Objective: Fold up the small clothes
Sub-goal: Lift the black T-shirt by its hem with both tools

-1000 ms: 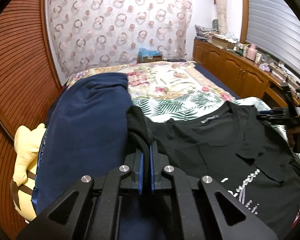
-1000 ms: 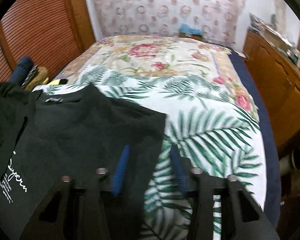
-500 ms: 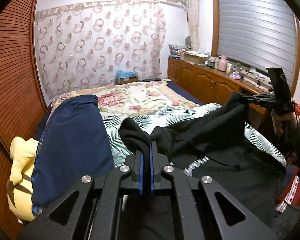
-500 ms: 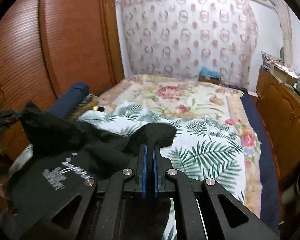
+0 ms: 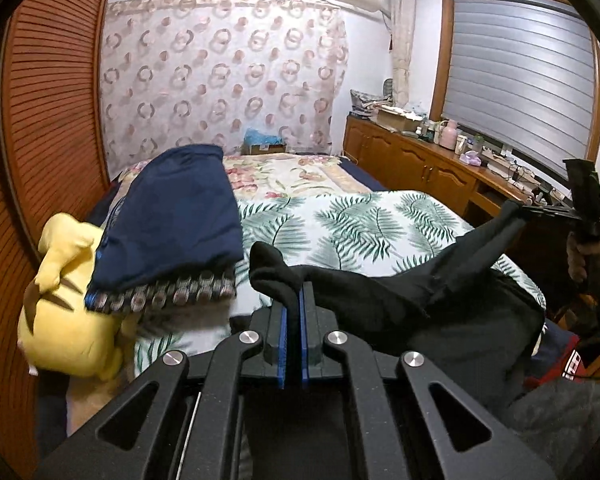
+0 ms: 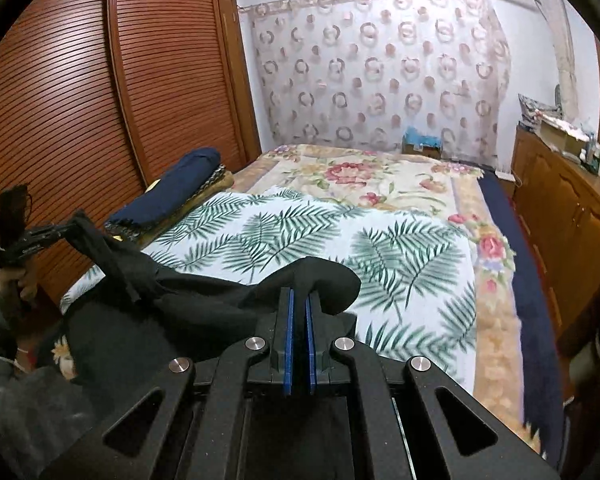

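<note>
- Black T-shirt (image 5: 416, 296) hangs in the air above the near end of the bed, stretched between the two grippers with its middle sagging toward the palm-leaf sheet (image 5: 356, 224)
- Left gripper (image 5: 293, 308) has its blue-lined fingers pressed together on a bunched corner of the shirt, and a rounded lump of fabric pokes up past the fingertips
- Right gripper (image 6: 299, 308) is likewise pinched tight on the opposite corner, with a fold of black cloth curling over its tips
- From the left wrist view the right gripper shows at the far right edge, held up by the person's hand (image 5: 580, 256), a taut band of shirt running down from it
- From the right wrist view the left gripper appears at the far left, with cloth draping from its tips down to the main body of the shirt
- Bedspread (image 6: 384, 176) with a floral print covers the far half of the bed, beyond the leaf sheet
- Navy folded blanket (image 5: 176, 216) lies along the left side of the bed, resting on a patterned layer beneath it
- Yellow plush toy (image 5: 64, 312) sits just beside the blanket's near end, against the slatted wooden wardrobe (image 6: 100, 100)
- Wooden cabinets (image 5: 416, 168) line the right wall under a shuttered window, their top crowded with small items too blurred to name
- Circle-patterned curtain (image 6: 376, 68) hangs behind the head of the bed
</note>
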Demonstrator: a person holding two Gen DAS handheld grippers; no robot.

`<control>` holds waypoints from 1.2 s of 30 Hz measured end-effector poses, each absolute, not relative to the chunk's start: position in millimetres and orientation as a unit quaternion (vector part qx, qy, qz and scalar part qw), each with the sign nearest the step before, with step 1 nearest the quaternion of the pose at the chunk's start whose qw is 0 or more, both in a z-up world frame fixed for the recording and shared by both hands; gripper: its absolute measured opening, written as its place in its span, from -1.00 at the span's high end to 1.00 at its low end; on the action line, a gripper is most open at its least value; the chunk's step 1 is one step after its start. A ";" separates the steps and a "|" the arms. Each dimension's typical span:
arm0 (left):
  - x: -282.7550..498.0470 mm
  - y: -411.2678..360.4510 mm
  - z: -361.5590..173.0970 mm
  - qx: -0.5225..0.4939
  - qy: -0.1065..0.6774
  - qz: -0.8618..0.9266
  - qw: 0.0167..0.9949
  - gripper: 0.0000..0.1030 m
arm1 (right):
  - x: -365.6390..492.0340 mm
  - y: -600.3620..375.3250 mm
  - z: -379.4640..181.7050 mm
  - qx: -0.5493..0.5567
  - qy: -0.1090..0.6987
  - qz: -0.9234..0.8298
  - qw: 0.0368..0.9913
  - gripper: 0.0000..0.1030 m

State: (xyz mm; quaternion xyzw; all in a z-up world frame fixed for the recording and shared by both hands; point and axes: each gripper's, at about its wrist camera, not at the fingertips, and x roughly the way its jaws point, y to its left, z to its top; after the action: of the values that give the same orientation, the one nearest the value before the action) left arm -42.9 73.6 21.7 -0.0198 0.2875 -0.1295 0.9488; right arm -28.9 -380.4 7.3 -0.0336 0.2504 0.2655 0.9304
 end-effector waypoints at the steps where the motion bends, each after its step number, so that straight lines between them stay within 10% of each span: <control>1: -46.7 74.1 20.0 -0.021 0.290 -0.128 0.948 0.89 | -34.6 -381.8 7.7 -0.035 0.253 0.264 0.930 0.90; 13: -65.7 79.8 -14.8 -0.007 0.347 -0.112 0.931 0.87 | -63.8 -372.3 -17.8 -0.060 0.339 0.246 0.906 0.90; 19: -67.5 85.8 -9.9 -0.001 0.333 -0.104 0.937 0.12 | -60.0 -367.1 -15.9 -0.068 0.354 0.237 0.902 0.90; 23: -63.0 95.9 -0.6 -0.007 0.320 -0.098 0.942 -0.43 | -67.9 -371.3 -1.1 -0.071 0.335 0.223 0.913 0.64; 28: -41.2 102.8 1.1 0.001 0.317 -0.084 0.945 -0.46 | -64.0 -372.1 11.1 -0.085 0.317 0.203 0.923 -0.02; 36: 7.7 106.6 -25.9 0.007 0.355 -0.081 0.931 -0.46 | -24.9 -353.6 -6.0 -0.095 0.327 0.205 0.918 -0.08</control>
State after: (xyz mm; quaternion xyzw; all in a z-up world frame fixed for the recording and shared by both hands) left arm 7.7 106.6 -25.9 0.0074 0.3546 -0.0812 0.9315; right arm -24.9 -353.6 -6.0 -0.0946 0.3272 0.2052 0.9176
